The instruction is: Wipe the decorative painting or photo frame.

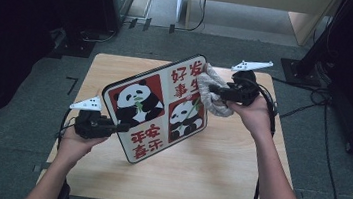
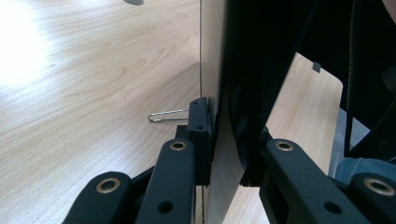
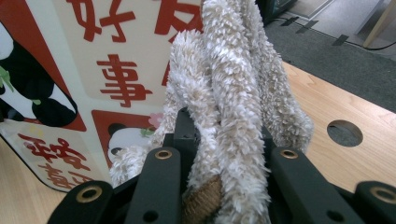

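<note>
A square board point(image 1: 154, 104) printed with two pandas and red Chinese characters stands tilted on its lower edge on the wooden table point(image 1: 206, 173). My left gripper point(image 1: 121, 126) is shut on the board's left edge. In the left gripper view the jaws point(image 2: 226, 140) clamp the thin board point(image 2: 233, 70) edge-on. My right gripper point(image 1: 216, 90) is shut on a fluffy beige cloth point(image 1: 216, 106) that rests against the board's upper right face. In the right gripper view the cloth point(image 3: 229, 70) bulges up between the jaws point(image 3: 224, 135), beside the board point(image 3: 93, 56).
A thin metal wire loop point(image 2: 166, 115) lies on the table beside the left jaw. A round hole point(image 3: 344, 133) is cut in the tabletop near the cloth. Cables point(image 1: 315, 98) trail over the grey floor at right. Dark equipment stands at both sides.
</note>
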The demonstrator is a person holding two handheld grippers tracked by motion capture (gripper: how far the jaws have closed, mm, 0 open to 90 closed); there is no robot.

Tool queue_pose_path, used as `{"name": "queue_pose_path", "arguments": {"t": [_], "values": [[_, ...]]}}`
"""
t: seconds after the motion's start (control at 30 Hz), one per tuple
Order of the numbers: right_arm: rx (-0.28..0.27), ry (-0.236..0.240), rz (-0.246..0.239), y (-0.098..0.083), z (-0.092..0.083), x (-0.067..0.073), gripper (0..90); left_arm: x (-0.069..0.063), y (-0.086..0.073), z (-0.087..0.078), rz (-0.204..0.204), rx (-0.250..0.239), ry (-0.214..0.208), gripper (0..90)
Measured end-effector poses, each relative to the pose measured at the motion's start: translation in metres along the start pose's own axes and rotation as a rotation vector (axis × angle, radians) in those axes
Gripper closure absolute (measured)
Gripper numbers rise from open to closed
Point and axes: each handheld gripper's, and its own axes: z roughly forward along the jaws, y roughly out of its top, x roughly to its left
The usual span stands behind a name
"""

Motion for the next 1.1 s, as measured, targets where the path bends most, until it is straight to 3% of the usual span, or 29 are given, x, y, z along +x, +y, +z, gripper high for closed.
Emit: {"name": "queue_pose_path", "arguments": {"t": [0.2, 0.73, 0.87, 1.1], "values": [[-0.011, 0.004, -0.007, -0.008, 0.002, -0.001, 73.3, 0.0, 0.0, 0.0, -0.001, 0.0, 0.0, 79.7], [-0.024, 0.016, 0.036, -0.039, 0.016, -0.003, 73.3, 0.0, 0.0, 0.0, 0.005, 0.001, -0.001, 79.8], [-0.015, 0.012, 0.008, -0.045, 0.021, -0.003, 73.2, -0.001, 0.0, 0.0, 0.004, 0.003, 0.001, 79.8], [-0.016, 0.014, 0.026, -0.055, 0.025, -0.004, 73.2, -0.001, 0.001, 0.001, 0.004, 0.007, -0.003, 79.8]]}}
